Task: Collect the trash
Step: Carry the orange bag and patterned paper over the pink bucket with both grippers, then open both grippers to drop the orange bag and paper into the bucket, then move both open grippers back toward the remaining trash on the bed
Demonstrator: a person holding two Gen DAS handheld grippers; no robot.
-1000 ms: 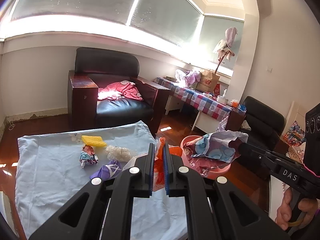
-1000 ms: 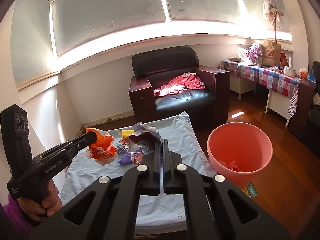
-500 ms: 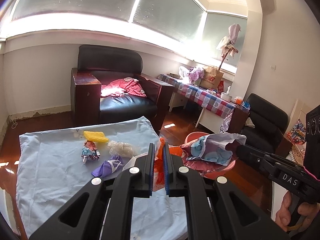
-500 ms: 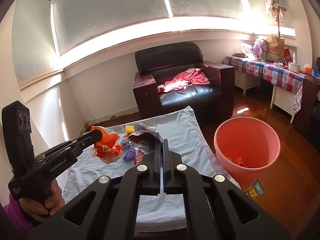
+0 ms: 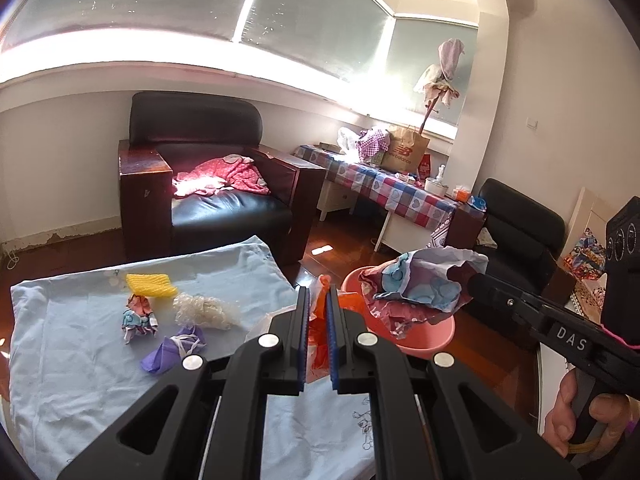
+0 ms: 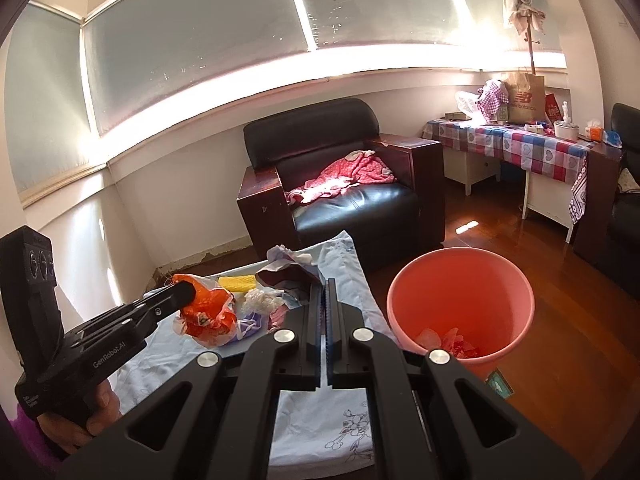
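My left gripper point(image 5: 316, 296) is shut on an orange plastic bag point(image 5: 318, 320) and holds it above the right edge of the light blue cloth point(image 5: 60, 360). The right wrist view shows that bag point(image 6: 208, 312) hanging from the left gripper point(image 6: 188, 292). My right gripper point(image 6: 324, 284) is shut on a crumpled patterned paper point(image 6: 288, 268). From the left wrist view the paper point(image 5: 420, 284) hangs at the right gripper's point(image 5: 472, 280) tip, over the near rim of the pink bucket point(image 5: 404, 344). The bucket point(image 6: 460, 280) stands on the floor and holds some scraps.
On the cloth lie a yellow mesh pad point(image 5: 150, 284), a white netting wad point(image 5: 204, 310), a purple wad point(image 5: 172, 350) and a small patterned wad point(image 5: 138, 318). A black armchair point(image 5: 208, 200) stands behind, a checkered table point(image 5: 384, 188) and another black chair point(image 5: 520, 224) to the right.
Both grippers have moved to the right with their loads, and the room has slid left in both views. Both grips are unchanged.
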